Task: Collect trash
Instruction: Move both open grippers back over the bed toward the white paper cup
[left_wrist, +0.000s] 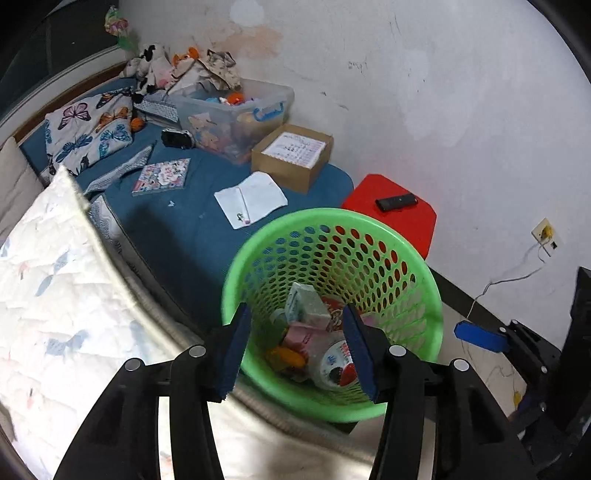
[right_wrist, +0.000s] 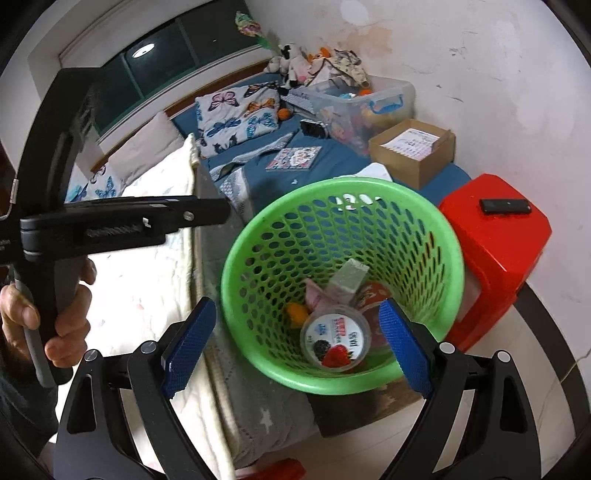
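From the left wrist camera, the left gripper (left_wrist: 293, 345) hangs over a green perforated waste basket (left_wrist: 424, 273), its two blue-padded fingers (left_wrist: 234, 350) spread apart with nothing between them and neither pad touching the rim. Down in the basket lie a yogurt cup (left_wrist: 338, 365) with berries on its lid, a pale green carton (left_wrist: 306, 302), pink packaging (left_wrist: 301, 334) and an orange scrap (left_wrist: 286, 356). The basket stands at the foot of a bed with a blue sheet (left_wrist: 177, 221), its near rim just beside the mattress edge and its far rim close to a red plastic stool (left_wrist: 391, 210) that carries a black remote (left_wrist: 397, 202). On the sheet beyond lie an open notebook (left_wrist: 251, 199), a cardboard box (left_wrist: 291, 158) and a clear storage tub (left_wrist: 236, 118) of toys; bare wall rises to the right. At the right edge, part of the right gripper (left_wrist: 480, 338) shows one blue finger. From the right wrist camera, the right gripper (right_wrist: 295, 345) also stands wide open and empty, fingers straddling the near side of the basket (right_wrist: 448, 254) without contact; the yogurt cup (right_wrist: 335, 341) sits lid-up between them, lower in the basket. The stool (right_wrist: 498, 251) touches or nearly touches the basket's right side. To the left, a hand (right_wrist: 48, 314) grasps the handle of the left gripper (right_wrist: 221, 212), seen side-on above a white quilt (right_wrist: 147, 258); from this side its opening cannot be told.
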